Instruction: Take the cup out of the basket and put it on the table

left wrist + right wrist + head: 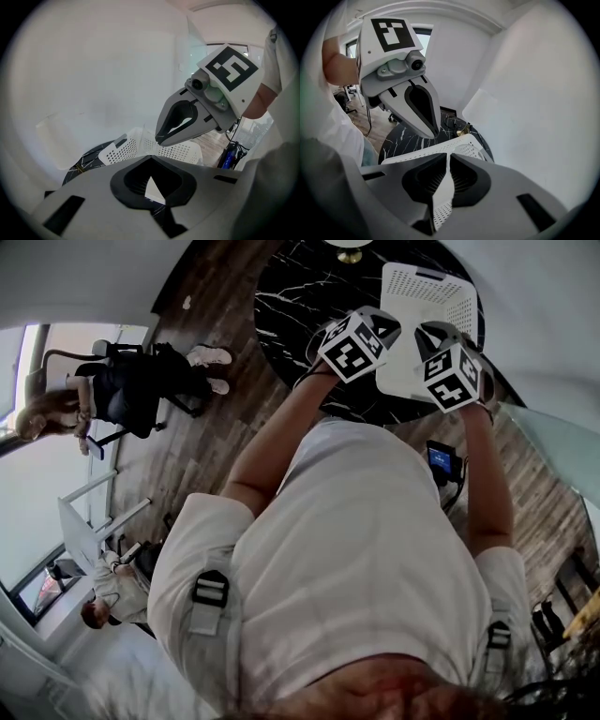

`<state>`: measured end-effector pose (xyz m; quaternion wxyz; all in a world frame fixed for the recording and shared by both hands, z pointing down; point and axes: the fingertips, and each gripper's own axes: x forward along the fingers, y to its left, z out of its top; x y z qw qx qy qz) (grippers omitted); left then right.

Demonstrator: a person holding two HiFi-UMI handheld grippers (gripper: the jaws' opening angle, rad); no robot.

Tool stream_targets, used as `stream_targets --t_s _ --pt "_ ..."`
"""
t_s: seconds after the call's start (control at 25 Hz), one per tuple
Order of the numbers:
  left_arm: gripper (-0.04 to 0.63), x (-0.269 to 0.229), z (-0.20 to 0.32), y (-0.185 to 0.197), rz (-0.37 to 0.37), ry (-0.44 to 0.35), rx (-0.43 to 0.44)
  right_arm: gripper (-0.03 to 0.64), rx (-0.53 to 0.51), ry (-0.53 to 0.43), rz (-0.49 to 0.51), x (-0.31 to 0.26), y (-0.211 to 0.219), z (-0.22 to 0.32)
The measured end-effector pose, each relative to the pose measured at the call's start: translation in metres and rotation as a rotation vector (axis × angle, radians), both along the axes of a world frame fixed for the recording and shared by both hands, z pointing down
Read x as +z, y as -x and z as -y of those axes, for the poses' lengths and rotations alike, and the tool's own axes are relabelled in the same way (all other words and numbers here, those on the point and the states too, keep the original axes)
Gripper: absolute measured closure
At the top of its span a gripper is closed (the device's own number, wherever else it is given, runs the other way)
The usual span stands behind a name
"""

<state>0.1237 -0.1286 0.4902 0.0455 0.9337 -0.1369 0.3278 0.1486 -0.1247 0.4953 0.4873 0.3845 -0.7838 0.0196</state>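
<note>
A white perforated basket (427,296) stands on the round black marble table (291,306). I cannot make out the cup in any view; the basket's inside is mostly hidden. My left gripper (361,338) and right gripper (450,367) hover side by side above the near edge of the basket. In the left gripper view, the left gripper (150,159) is shut on nothing, with the basket (126,147) just beyond it and the right gripper (159,139) to its right. In the right gripper view, the right gripper (449,155) is shut and empty over the basket (461,146).
White walls stand close behind the table. A small gold object (462,131) sits at the table's far edge. A blue device (441,460) stands on the wooden floor by my right leg. Seated people (122,390) and chairs are off to the left.
</note>
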Motion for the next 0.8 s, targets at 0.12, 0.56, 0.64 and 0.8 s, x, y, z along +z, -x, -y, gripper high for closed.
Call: stream_targets --t_s 0.12,0.56,0.64,0.8 --pt "0.589 -0.001 0.000 0.003 0.013 -0.009 -0.005 0.591 0.004 -0.002 -0.015 -0.002 0.000 -0.001" --pt "0.589 -0.002 -0.007 0.022 0.029 -0.012 -0.032 0.591 -0.019 -0.017 -0.043 -0.017 0.012 -0.008" --pt "0.589 -0.002 -0.008 0.028 0.023 -0.009 -0.048 0.591 -0.032 -0.021 -0.044 -0.019 0.017 -0.008" --pt "0.589 -0.006 -0.007 0.040 0.019 -0.009 -0.081 0.591 -0.052 -0.025 -0.051 -0.025 0.030 -0.007"
